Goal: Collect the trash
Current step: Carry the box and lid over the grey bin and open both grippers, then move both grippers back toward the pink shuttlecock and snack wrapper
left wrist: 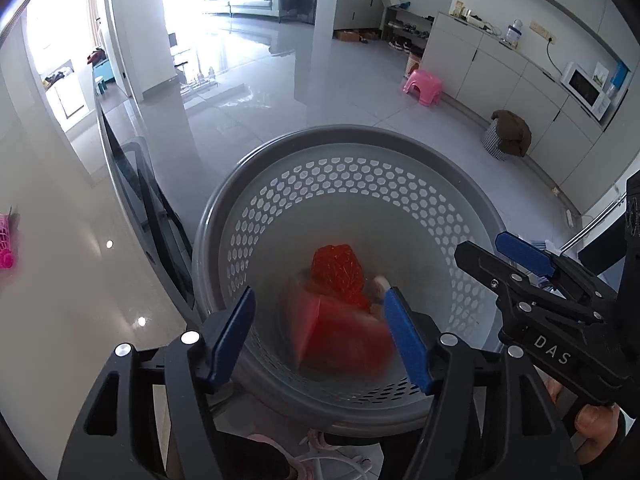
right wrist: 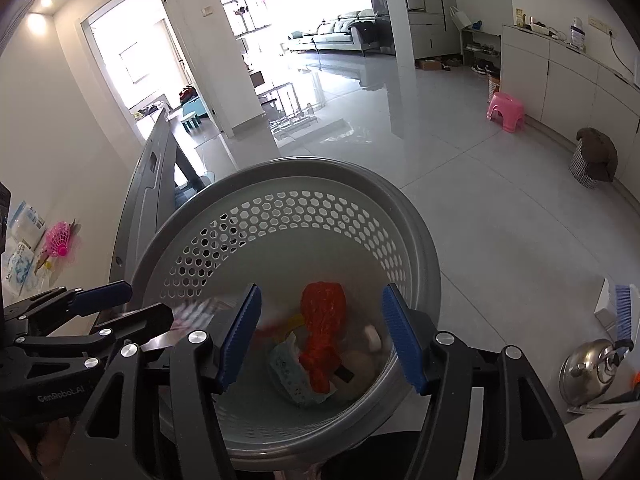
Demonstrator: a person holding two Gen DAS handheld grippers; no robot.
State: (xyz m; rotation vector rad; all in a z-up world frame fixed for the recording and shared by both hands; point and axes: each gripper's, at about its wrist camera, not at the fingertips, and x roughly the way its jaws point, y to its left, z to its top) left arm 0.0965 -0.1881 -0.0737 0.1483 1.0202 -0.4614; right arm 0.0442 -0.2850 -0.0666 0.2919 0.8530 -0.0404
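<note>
A: From your left wrist, what are you seeing?

B: You are holding the left gripper (left wrist: 320, 336) over the near rim of the bin (left wrist: 248, 184), its blue fingers (left wrist: 234, 336) spread wide and gripping nothing. Between them a red packet (left wrist: 340, 336) is showing blurred inside the bin, and a red mesh bag (left wrist: 338, 272) is lying just beyond it on the bottom. Your right gripper (left wrist: 492, 248) is reaching in over the bin's right rim; from this view you cannot tell how its jaws stand. Far right, a pink stool (left wrist: 423, 86) is standing by the cabinets.

A: And from the right wrist?

B: You are holding the right gripper (right wrist: 320, 336) over the bin (right wrist: 424, 240) too, its fingers (right wrist: 400, 336) apart and empty. The mesh bag (right wrist: 324, 332) is lying in the bottom, touching a pale blue wrapper (right wrist: 290, 380) on its left. The left gripper (right wrist: 132, 304) is coming in at the left rim, with something blurred, pale and red beside its tips. A kettle (right wrist: 590, 370) is sitting near right, and a pink shuttlecock (right wrist: 60, 240) is lying far left.
</note>
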